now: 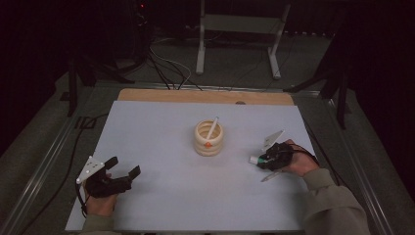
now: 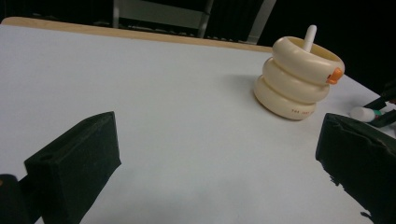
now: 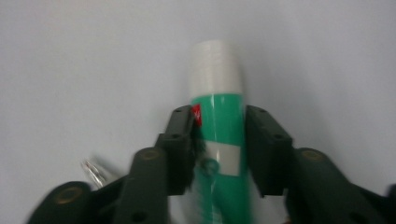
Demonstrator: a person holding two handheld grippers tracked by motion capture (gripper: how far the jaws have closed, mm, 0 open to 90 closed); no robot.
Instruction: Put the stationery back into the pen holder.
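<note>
My right tool (image 3: 219,140) seems clamped on the green tube (image 3: 222,140); the view is blurred. Left tool (image 2: 215,154) gapes, holding nothing. Next, I lift the tube toward the ring cup (image 1: 208,138).

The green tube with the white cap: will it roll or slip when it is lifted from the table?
The green tube looks round and smooth, so it may roll if released. Its glossy surface could slip between the right gripper fingers. It seems rigid and probably light.

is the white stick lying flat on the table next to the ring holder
No, the white stick stands tilted inside the cream ring holder, poking out of its top.
</note>
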